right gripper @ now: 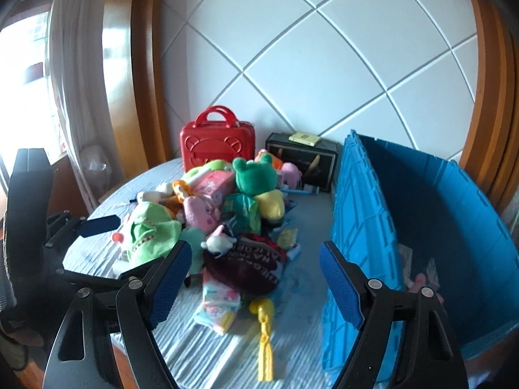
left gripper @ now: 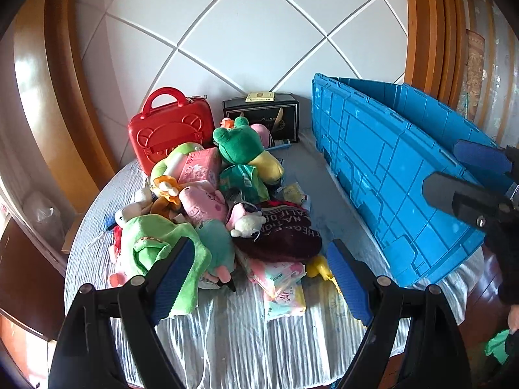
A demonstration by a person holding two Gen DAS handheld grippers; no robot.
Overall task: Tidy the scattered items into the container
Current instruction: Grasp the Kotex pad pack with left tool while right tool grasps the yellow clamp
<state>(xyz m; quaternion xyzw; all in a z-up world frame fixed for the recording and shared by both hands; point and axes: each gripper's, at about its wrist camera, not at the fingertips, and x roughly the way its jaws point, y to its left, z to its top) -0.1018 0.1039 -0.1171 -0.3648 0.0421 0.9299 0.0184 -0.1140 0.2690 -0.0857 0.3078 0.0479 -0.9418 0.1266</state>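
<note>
Left claw (left gripper: 262,278) spread wide with nothing between its 2 blue ribbed pads (left gripper: 173,283), hanging above the near side of the round table with the crinkly pale blue cloth (left gripper: 227,334). Right claw (right gripper: 256,283) spread wide too and holding nothing — blue pads (right gripper: 170,280) far apart, above the same cloth.

Just past the left claw: a floppy light green plush toy (left gripper: 152,249), a dark red cloth with white letters (left gripper: 282,230) and flat pastel packets (left gripper: 282,278) at the near edge of the toy heap. Beside the packets, a yellow plastic chain piece (right gripper: 264,327), lying loose on the cloth toward the right claw.

Higher in the heap: a pink pig plush (left gripper: 204,202), a small white soft toy (left gripper: 248,225), a pink printed pack (left gripper: 201,165) and a dark green frog plush with a yellow part (left gripper: 243,149) on top.

To the right, touching the table edge, a big blue plastic crate with ribbed walls (right gripper: 363,214) — open on top, something pale and pink low inside, too dim to name. Toy heap well apart from its near wall.

At the back by the white diamond-tile wall (right gripper: 324,48): a red hard case with a handle and bear face (left gripper: 168,129), and a black box (left gripper: 262,116) with a small yellow pack (left gripper: 259,96) on top.
</note>
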